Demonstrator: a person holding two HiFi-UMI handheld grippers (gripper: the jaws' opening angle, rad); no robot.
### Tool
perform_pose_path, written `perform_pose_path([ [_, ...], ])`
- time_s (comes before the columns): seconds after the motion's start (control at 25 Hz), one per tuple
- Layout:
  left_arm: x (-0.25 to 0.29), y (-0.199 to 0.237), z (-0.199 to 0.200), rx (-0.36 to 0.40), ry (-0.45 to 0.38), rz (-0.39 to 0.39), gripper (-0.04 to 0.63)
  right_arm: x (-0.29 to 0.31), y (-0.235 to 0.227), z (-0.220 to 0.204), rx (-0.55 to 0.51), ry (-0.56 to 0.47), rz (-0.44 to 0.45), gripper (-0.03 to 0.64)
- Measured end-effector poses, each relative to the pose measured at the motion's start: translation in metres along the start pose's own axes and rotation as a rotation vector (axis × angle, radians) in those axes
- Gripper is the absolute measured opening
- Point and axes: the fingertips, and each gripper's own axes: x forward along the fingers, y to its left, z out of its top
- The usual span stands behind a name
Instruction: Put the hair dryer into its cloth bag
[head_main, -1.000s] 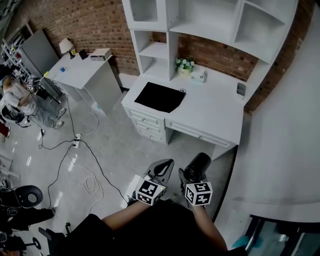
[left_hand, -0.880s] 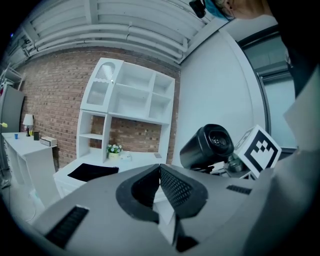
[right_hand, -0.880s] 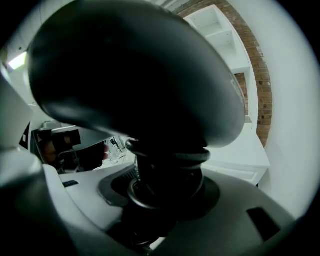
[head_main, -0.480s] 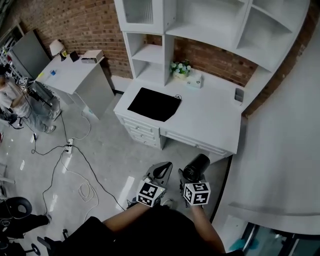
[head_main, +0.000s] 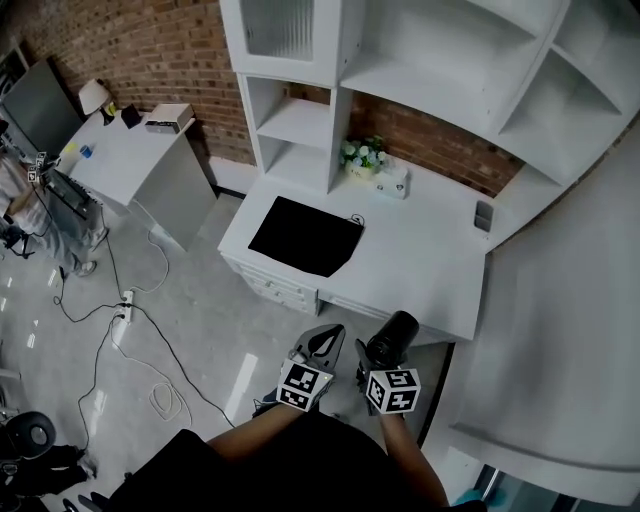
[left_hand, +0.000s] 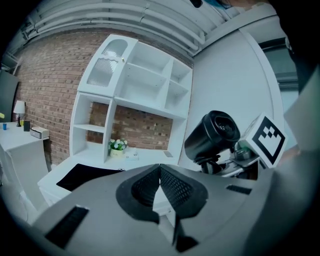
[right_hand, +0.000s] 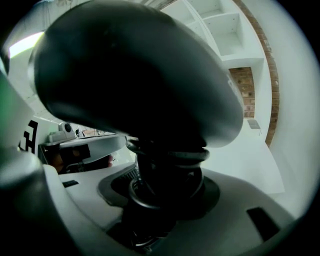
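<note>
The desk has drawn closer than a second ago, so I'm nearing the black cloth bag lying flat on it. My right gripper clamps the handle of the hair dryer, still short of the desk. My left gripper is closed on nothing.

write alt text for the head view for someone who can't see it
Seen from above, a person's right gripper holds a black hair dryer by its handle, beside the shut, empty left gripper. Ahead, a flat black cloth bag lies on a white desk with shelves against a brick wall.
</note>
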Motion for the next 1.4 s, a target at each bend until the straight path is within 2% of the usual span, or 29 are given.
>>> perform_pose_path([
  [0.24,0.038,0.049,0.014,0.0,0.028,-0.024,0.018,0.05,-0.01,0.042,-0.004,-0.006,-0.041,0.225],
  [0.44,0.065,0.082,0.015,-0.016,0.047,-0.073,0.018,0.08,-0.017,0.066,0.017,-0.018,-0.056,0.225],
  [0.56,0.072,0.105,0.011,-0.031,0.078,-0.09,0.018,0.092,-0.026,0.075,0.029,-0.016,-0.084,0.224],
  [0.96,0.127,0.159,-0.014,0.017,0.183,-0.107,0.018,0.123,-0.072,0.087,0.067,-0.009,-0.185,0.224],
  [1.04,0.14,0.163,-0.025,0.006,0.219,-0.114,0.018,0.127,-0.081,0.085,0.07,0.004,-0.186,0.224],
  [1.2,0.169,0.176,-0.049,-0.067,0.253,-0.148,0.018,0.146,-0.098,0.083,0.055,0.021,-0.163,0.224],
  [1.32,0.185,0.19,-0.062,-0.025,0.287,-0.138,0.02,0.165,-0.109,0.083,0.033,0.039,-0.132,0.224],
  [1.4,0.198,0.191,-0.076,0.004,0.345,-0.172,0.02,0.176,-0.119,0.082,0.028,0.061,-0.116,0.224],
])
